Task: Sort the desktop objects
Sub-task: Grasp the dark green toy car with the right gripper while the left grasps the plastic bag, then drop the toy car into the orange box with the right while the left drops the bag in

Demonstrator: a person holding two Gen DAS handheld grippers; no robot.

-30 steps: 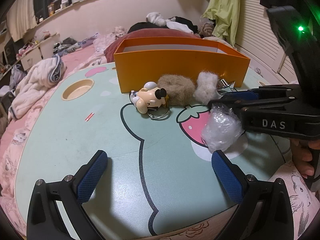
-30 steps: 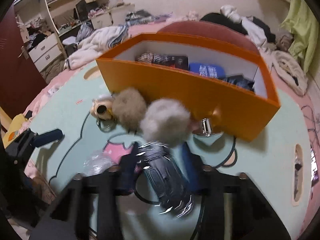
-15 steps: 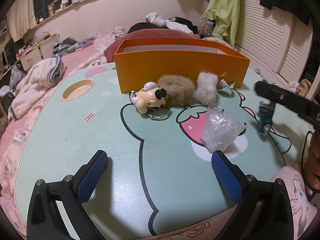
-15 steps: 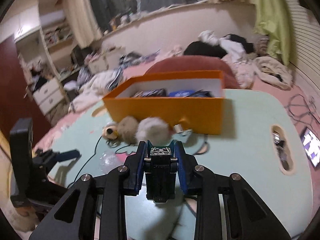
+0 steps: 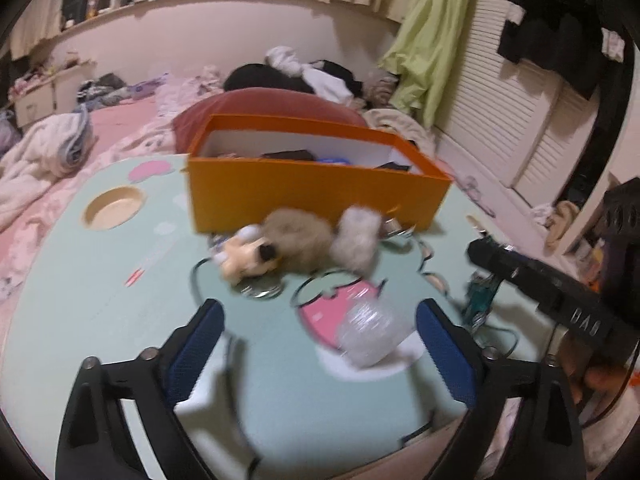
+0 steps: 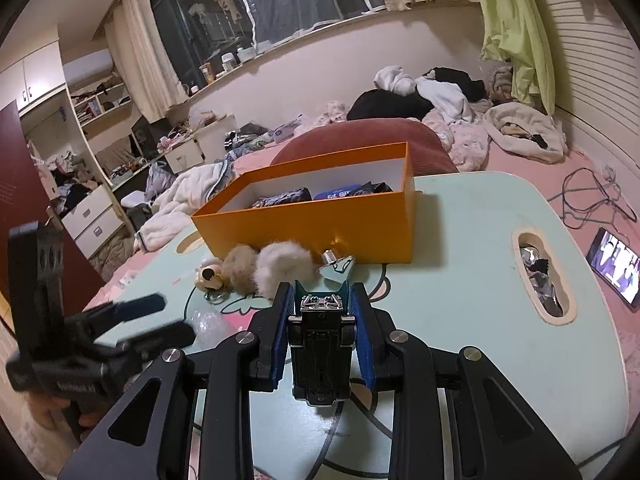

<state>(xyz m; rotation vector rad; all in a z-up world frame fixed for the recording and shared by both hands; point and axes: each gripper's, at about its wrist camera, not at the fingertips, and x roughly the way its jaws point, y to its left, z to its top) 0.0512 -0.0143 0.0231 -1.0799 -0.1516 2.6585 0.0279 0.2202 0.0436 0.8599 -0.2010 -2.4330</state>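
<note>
The black clip (image 6: 321,354) sat clamped between the right gripper (image 6: 321,320) jaws, long axis along the fingers, raised above the table (image 6: 460,280). The orange box (image 6: 320,216) lay directly ahead of it. The left gripper (image 5: 320,344) hung empty, jaws apart, farther from the box.
</note>
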